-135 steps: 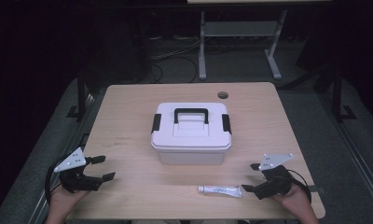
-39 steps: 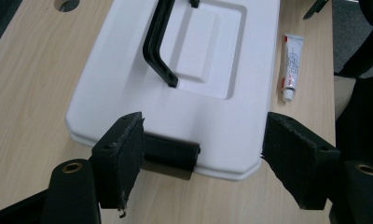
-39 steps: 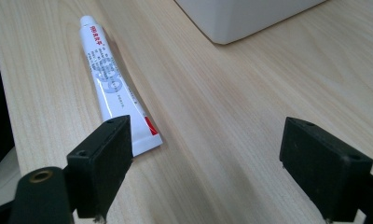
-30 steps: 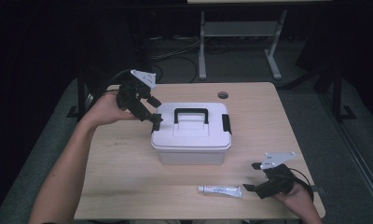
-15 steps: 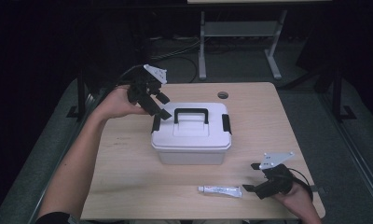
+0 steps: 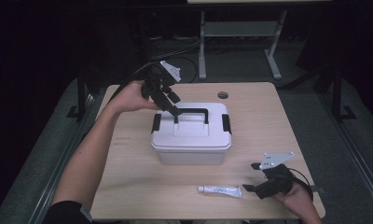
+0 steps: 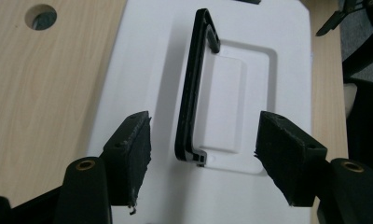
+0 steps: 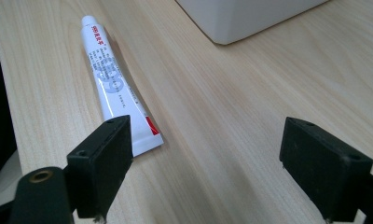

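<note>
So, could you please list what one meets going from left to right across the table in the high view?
Left gripper → white box → tube → right gripper.

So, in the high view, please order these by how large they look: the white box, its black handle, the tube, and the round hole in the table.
Largest to smallest in the high view:
1. white box
2. black handle
3. tube, about as long as the handle, so their order is unsure
4. round hole
</note>
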The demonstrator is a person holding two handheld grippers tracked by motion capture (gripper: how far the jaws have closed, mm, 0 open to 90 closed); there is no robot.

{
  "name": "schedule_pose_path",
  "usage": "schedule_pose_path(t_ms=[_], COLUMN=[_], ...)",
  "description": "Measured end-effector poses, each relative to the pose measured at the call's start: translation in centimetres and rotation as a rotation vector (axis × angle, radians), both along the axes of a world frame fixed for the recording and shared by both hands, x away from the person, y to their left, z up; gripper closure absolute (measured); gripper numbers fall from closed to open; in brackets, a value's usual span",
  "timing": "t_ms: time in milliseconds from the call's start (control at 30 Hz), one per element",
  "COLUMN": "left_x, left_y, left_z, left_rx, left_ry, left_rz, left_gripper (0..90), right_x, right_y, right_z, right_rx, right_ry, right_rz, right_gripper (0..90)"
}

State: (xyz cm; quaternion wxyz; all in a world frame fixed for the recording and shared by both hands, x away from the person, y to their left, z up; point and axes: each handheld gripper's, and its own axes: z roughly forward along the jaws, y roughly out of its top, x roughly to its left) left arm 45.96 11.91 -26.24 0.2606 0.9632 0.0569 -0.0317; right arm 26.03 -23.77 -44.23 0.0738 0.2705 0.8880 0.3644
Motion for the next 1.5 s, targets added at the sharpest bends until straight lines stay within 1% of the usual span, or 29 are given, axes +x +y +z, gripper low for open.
schedule_pose_path(t_ms=[33,100,233,300,333,433,467,500,533,600,633,700,733,767,800,833,867,1033,1100,1267,1333,1400,1500], left_x=[0.0,0.3,0.6,0.6,0.7,0.8,0.9,1.0,1.0,1.1,1.1,1.1,1.1,1.1,1.1,1.0,0.9,0.7,0.6,0.3,0.3,0.2,0.1], left_y=[0.0,-0.7,-1.6,-1.7,-2.0,-2.4,-2.9,-3.1,-3.1,-3.5,-3.7,-3.9,-3.9,-4.0,-4.2,-4.3,-4.3,-4.3,-4.3,-4.4,-4.5,-4.7,-5.0], left_z=[0.0,-0.4,-0.7,-0.8,-0.8,-0.8,-0.8,-0.9,-0.9,-1.0,-1.1,-1.2,-1.2,-1.2,-1.2,-1.2,-1.3,-1.2,-1.2,-1.2,-1.2,-1.2,-1.1], left_rx=[0.000,0.013,0.020,0.024,0.035,0.040,0.057,0.064,0.064,0.078,0.075,0.089,0.089,0.093,0.102,0.106,0.104,0.122,0.133,0.130,0.148,0.157,0.164], left_ry=[0.000,0.012,0.036,0.031,0.029,0.032,0.033,0.037,0.037,0.042,0.046,0.046,0.046,0.050,0.056,0.058,0.058,0.066,0.060,0.060,0.053,0.046,0.037], left_rz=[0.000,-0.016,-0.031,-0.035,-0.040,-0.044,-0.053,-0.061,-0.061,-0.066,-0.068,-0.080,-0.080,-0.085,-0.100,-0.102,-0.102,-0.125,-0.138,-0.136,-0.148,-0.148,-0.155], left_gripper=[35.4,36.2,39.6,40.5,41.4,43.3,44.4,45.5,47.2,48.6,49.3,52.9,54.2,54.2,57.9,59.2,59.8,66.3,69.3,74.1,75.1,75.7,80.4], right_x=[0.0,0.0,0.0,0.0,0.0,0.0,0.0,0.0,0.0,0.0,0.0,0.0,0.0,0.0,0.0,0.0,0.0,0.0,0.1,0.1,0.1,0.1,0.1], right_y=[0.0,0.0,0.0,0.0,0.1,0.1,0.1,0.1,0.1,0.1,0.1,0.1,0.1,0.1,0.1,0.1,0.1,0.3,0.4,0.5,0.6,0.6,0.7], right_z=[0.0,0.0,0.0,-0.1,-0.1,-0.1,-0.1,-0.1,-0.1,-0.1,-0.1,-0.1,-0.1,-0.1,-0.2,-0.2,-0.2,-0.2,-0.2,-0.2,-0.2,-0.2,-0.2], right_rx=[0.001,0.000,-0.002,-0.002,0.000,-0.003,-0.004,-0.005,-0.005,-0.005,-0.005,-0.004,-0.004,-0.004,-0.006,-0.007,-0.006,-0.005,-0.008,-0.010,-0.010,-0.009,-0.011], right_ry=[0.000,0.000,0.002,0.004,0.007,0.007,0.007,0.008,0.008,0.008,0.008,0.007,0.005,0.005,0.007,0.006,0.007,0.012,0.011,0.012,0.011,0.012,0.013], right_rz=[0.000,0.000,0.002,0.001,0.001,0.004,0.005,0.006,0.006,0.005,0.006,0.006,0.008,0.008,0.008,0.007,0.008,0.007,0.013,0.013,0.014,0.014,0.015], right_gripper=[16.4,16.4,16.4,16.4,16.4,16.5,16.5,16.4,16.4,16.5,16.4,16.5,16.5,16.5,16.5,16.5,16.5,16.5,16.5,16.4,16.4,16.5,16.4])
